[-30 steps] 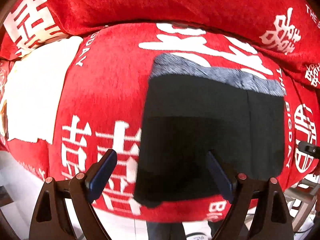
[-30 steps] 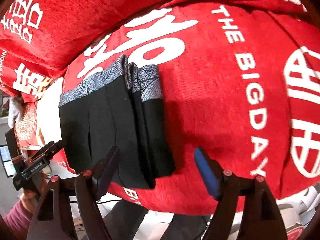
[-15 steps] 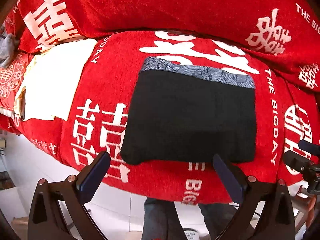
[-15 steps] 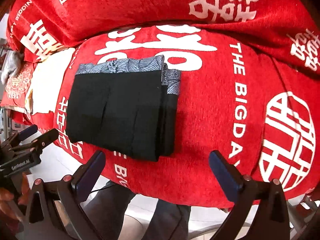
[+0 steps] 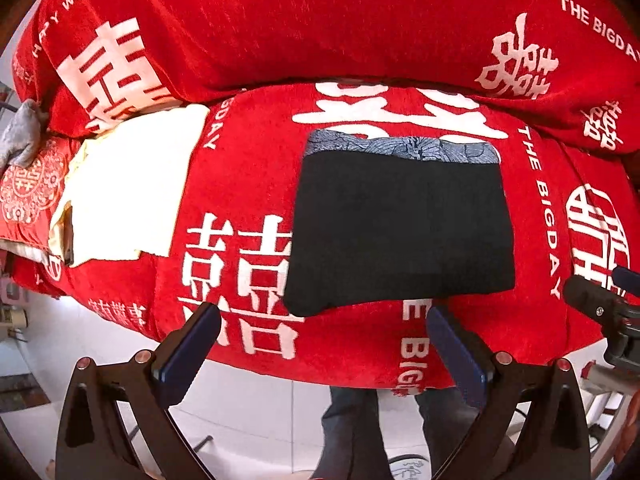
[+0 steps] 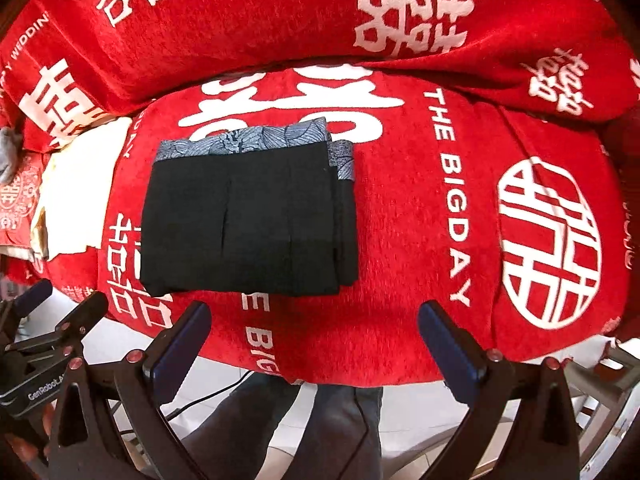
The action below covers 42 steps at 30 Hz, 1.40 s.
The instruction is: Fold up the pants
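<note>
**Pants folded flat on red cover, both grippers empty**

The black pants lie folded into a compact rectangle on the red cover with white characters, grey patterned waistband at the far edge. In the right wrist view the stacked fold layers show along the right side of the pants.

The left gripper has its jaws spread wide, having just been opening, with nothing between them. It sits above the near edge of the cover, clear of the cloth. The right gripper is the same: jaws wide, just been opening, nothing between the pads, pants apart from it.

A cream cloth lies on the cover left of the pants, well apart. The person's legs in dark trousers stand below the cover's edge.
</note>
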Motion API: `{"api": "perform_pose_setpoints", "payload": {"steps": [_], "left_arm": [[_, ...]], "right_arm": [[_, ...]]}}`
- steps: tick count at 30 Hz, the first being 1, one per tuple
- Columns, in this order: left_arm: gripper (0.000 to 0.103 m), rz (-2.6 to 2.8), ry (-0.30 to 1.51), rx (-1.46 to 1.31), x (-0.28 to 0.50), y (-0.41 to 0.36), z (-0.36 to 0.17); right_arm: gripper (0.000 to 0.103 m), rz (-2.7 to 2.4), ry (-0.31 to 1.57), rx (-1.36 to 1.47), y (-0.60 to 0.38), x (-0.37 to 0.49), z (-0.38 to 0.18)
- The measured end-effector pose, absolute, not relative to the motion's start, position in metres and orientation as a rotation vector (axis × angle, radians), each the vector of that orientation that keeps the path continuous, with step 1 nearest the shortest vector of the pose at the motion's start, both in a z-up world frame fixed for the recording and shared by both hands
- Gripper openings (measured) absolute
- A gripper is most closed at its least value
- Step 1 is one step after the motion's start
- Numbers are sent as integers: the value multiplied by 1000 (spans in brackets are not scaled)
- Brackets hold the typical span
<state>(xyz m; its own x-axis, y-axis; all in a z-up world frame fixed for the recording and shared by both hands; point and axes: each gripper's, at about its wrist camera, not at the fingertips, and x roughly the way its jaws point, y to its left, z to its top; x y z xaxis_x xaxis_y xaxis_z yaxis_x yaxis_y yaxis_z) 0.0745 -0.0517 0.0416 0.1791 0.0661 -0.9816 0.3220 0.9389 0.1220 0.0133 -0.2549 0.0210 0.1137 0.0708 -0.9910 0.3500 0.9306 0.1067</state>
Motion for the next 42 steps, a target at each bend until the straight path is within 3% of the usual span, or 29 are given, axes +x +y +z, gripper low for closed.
{"api": "perform_pose_setpoints", "payload": {"steps": [42], "left_arm": [[103, -235, 1357, 345, 64, -43, 54]], "right_arm": [[103, -294, 1447, 221, -213, 5, 43]]}}
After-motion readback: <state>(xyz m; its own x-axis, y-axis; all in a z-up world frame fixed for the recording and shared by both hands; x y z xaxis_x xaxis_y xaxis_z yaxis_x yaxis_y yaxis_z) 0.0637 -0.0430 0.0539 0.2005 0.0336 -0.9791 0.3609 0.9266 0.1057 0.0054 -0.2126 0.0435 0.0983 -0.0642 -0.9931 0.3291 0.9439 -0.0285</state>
